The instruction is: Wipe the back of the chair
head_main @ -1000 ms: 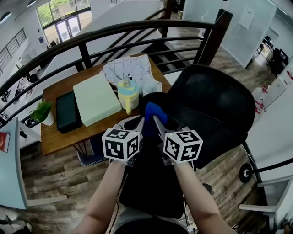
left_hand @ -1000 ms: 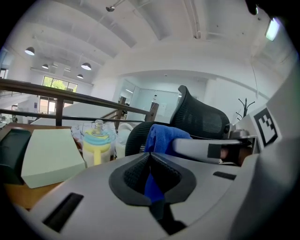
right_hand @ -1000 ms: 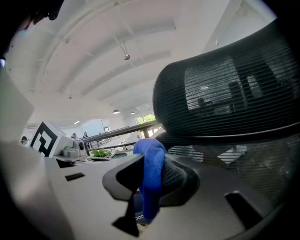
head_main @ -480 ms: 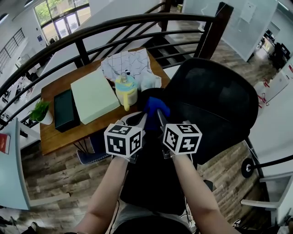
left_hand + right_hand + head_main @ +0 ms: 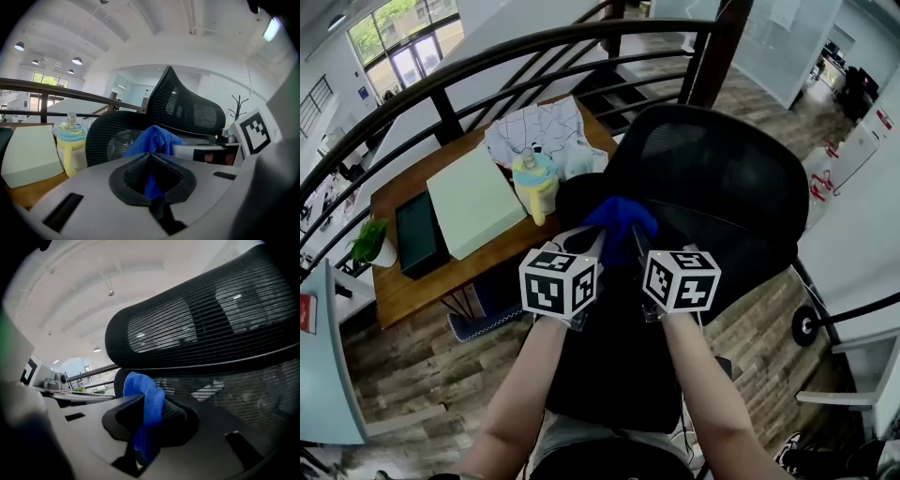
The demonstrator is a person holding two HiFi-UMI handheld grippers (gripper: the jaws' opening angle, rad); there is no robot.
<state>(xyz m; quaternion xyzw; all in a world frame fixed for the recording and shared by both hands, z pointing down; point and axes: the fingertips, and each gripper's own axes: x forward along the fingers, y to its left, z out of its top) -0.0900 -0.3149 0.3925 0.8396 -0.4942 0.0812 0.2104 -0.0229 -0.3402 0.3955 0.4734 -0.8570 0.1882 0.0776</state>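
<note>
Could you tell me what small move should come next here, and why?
Probably ease both grippers forward to press the blue cloth against the chair's mesh back. The left gripper and right gripper are both shut on it, and the mesh lies just beyond it in the right gripper view.

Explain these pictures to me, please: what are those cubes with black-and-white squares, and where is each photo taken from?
There is no robot here. A person holds a hand tool in each hand: the left gripper and the right gripper. The patterned cubes are part of them. One picture comes from a camera on the person's head, looking down; the other two come from cameras riding on the grippers. Both grippers have their fingers closed on one blue cloth, near the black mesh chair back. Beyond it, a wooden table carries a pale green box, a dark box, a yellow bottle and a patterned cloth.
</note>
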